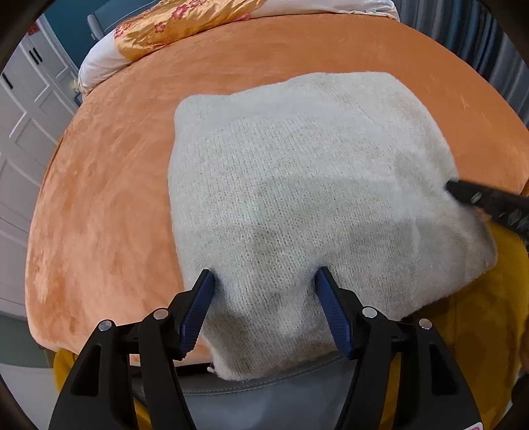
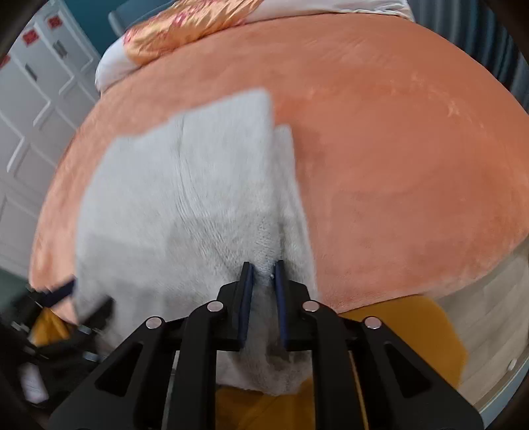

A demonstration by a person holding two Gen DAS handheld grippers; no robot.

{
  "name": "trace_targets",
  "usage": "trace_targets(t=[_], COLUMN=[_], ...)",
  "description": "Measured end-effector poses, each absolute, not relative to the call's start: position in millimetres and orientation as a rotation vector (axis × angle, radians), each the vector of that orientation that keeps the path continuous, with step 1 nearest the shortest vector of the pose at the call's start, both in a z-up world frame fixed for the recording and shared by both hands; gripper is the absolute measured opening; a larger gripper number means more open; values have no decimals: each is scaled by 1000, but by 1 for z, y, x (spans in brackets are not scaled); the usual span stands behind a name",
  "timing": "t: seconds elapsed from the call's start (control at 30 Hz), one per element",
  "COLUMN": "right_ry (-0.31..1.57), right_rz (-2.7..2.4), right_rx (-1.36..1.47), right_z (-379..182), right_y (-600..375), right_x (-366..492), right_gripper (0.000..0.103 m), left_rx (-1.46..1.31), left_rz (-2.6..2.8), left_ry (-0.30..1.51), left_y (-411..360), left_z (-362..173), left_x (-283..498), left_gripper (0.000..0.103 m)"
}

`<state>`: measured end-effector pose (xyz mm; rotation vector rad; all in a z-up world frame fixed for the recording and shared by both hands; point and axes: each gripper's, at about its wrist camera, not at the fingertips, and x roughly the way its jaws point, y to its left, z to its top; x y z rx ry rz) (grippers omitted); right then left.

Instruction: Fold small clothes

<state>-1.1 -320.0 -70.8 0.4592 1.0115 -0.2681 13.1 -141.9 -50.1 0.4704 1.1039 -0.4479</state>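
A white knitted garment (image 1: pixel 297 182) lies flat on the orange bedspread (image 1: pixel 109 185), its near edge hanging over the bed's front. My left gripper (image 1: pixel 264 279) stands open over that near edge, blue pads wide apart, with a bulge of knit lying loose between them. My right gripper (image 2: pixel 263 269) is shut on a raised fold of the garment (image 2: pixel 165 198) near its right edge. Its dark tip (image 1: pixel 453 188) shows at the garment's right side in the left wrist view. The left gripper (image 2: pixel 76 297) is a blur at the garment's lower left in the right wrist view.
An orange floral satin quilt (image 1: pixel 172 26) on white bedding lies at the far end of the bed. White cupboard doors (image 1: pixel 23 132) stand to the left. Yellow cloth (image 2: pixel 396 330) and grey fabric (image 1: pixel 264 397) are close under the grippers. Wooden floor (image 2: pixel 489 297) shows at the right.
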Motion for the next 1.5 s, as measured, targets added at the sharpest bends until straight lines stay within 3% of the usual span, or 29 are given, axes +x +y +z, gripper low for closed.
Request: trace_targets(t=[0.13, 0.27, 0.33, 0.4, 0.47, 0.53, 0.7, 0.83, 0.97, 1.1, 1.17, 1.23, 1.5], right_ry=[935, 998, 1041, 1037, 1026, 1006, 881, 1054, 1042, 1027, 1003, 980, 1032], right_rz=[-256, -237, -250, -242, -227, -237, -279, -328, -334, -305, -297, -282, -208], right_rx=[462, 450, 466, 490, 491, 464, 477, 483, 494, 512, 553, 596, 697], right_z=[-43, -61, -82, -90, -88, -78, -41, -102, -97, -84, -77, -73, -101], right_y=[-321, -313, -315, -314, -314, -314, -329, -336, -337, -340, -346, -351, -363], right_x=[-17, -23, -27, -29, -26, -24, -41, -29, -26, -30, -33, -35, -14], right_gripper=[15, 16, 30, 30, 18, 13, 10, 7, 9, 19, 30, 50, 61], left_rx=[461, 463, 466, 461, 452, 446, 429, 450, 456, 398, 281, 172, -27], left_rz=[-445, -441, -442, -440, -435, -434, -442, -446, -438, -432, -456, -459, -458], left_ry=[1105, 1100, 1099, 1101, 1104, 1107, 1112, 1112, 1110, 1145, 1170, 1187, 1292], left_y=[-140, -143, -143, -142, -143, -142, -142, -144, -142, -133, -121, -109, -86], left_z=[-51, -52, -52, -52, -51, -49, -45, -47, -47, -45, -38, -33, -48], left_x=[16, 15, 14, 14, 14, 14, 12, 11, 11, 19, 28, 38, 76], left_gripper=[65, 65, 65, 65, 66, 65, 67, 69, 70, 75, 81, 86, 86])
